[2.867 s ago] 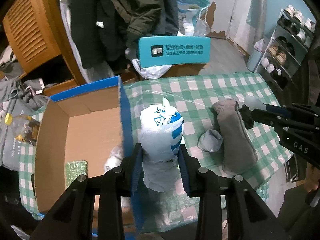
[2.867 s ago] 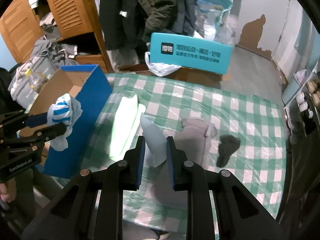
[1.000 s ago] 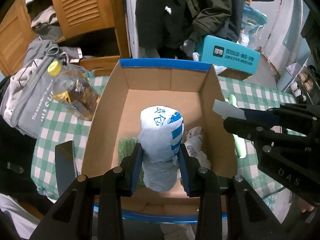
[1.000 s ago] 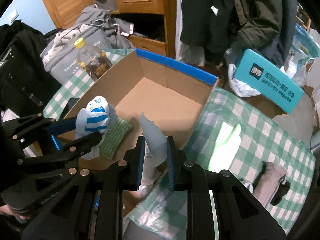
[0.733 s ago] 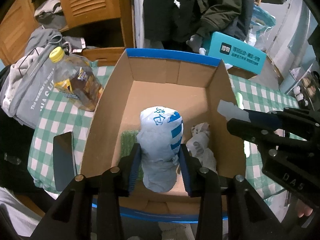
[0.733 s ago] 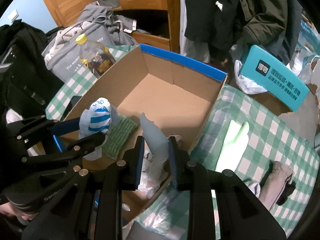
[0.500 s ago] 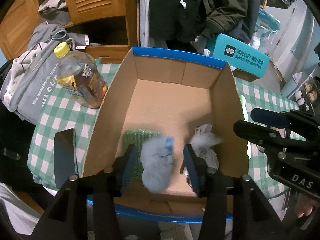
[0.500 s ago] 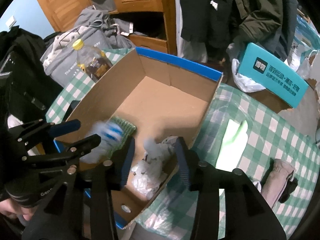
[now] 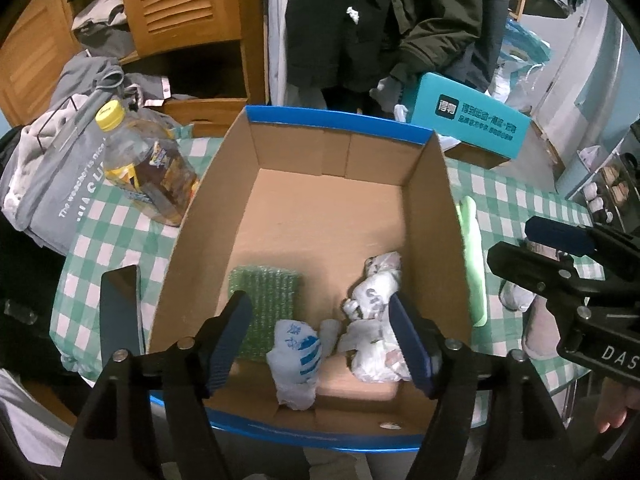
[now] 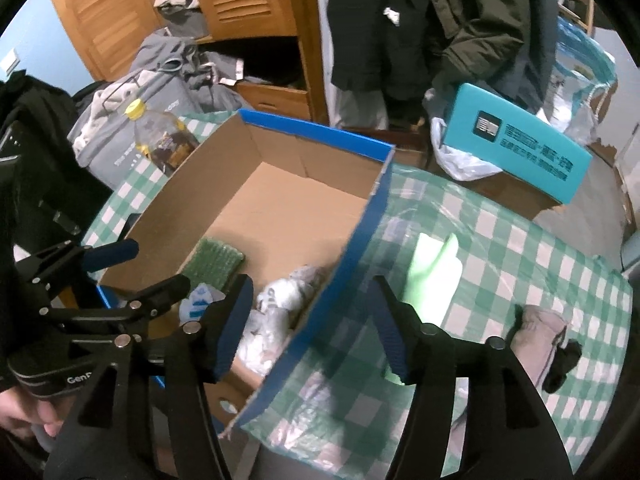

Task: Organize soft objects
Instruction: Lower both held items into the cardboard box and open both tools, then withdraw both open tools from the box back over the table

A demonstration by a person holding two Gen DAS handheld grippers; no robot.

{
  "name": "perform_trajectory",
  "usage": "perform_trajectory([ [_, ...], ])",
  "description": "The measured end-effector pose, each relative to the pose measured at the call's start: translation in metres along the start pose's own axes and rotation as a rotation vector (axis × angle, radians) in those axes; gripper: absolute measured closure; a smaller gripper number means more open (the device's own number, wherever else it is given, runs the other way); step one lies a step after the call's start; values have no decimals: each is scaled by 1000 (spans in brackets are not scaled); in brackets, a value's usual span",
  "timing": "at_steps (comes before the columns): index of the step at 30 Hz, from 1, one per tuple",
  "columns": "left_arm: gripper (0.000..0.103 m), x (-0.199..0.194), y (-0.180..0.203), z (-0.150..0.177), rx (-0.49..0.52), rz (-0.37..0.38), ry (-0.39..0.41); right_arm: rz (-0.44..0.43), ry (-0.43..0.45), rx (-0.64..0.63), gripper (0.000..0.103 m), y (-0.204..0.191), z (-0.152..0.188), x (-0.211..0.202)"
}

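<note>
Both grippers over the near end of the box [image 9: 424, 184], pointing steeply down.

Left gripper [image 9: 320, 328]: fingers [image 9: 228, 332] spread wide, have just been opening, holding nothing. The blue-striped sock [image 9: 296, 356] lies on the box floor below the gap, against the near wall, no pad touching it.

Right gripper [image 10: 308, 328]: fingers [image 10: 390, 332] also apart, just been opening, nothing held. In its view the blue-edged right wall of the box runs up between the two fingers, left one over the box interior, right one over the table [image 10: 520, 240].

Box contents, near end: green sponge [image 9: 268, 300] flat on the floor left of the sock; white bundle [image 9: 376, 320] of crumpled soft items to the sock's right, beside the right wall. I cannot pick out single items inside that bundle. Far half of the box floor is bare cardboard.

On the checked cloth outside the box: pale green cloth [image 10: 436, 272] just right of the box; grey cloth [image 10: 536, 336] further right with a dark sock [image 10: 560, 364] at its edge. Bottle [image 9: 148, 168] with yellow cap stands left of the box.
</note>
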State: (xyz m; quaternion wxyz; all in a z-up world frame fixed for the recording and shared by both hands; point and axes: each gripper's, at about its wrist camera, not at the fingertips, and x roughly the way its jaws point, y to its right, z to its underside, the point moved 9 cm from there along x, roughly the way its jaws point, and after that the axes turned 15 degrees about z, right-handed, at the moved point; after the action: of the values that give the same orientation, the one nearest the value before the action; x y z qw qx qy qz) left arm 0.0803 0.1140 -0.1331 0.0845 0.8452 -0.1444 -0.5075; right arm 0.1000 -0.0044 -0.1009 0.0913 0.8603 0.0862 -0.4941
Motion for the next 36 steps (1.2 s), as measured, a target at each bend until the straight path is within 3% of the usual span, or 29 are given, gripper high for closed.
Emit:
perform_trajectory([
  [36,21,49,120,-1,147,49,-99,163,-71,228,33,163,84,-5],
])
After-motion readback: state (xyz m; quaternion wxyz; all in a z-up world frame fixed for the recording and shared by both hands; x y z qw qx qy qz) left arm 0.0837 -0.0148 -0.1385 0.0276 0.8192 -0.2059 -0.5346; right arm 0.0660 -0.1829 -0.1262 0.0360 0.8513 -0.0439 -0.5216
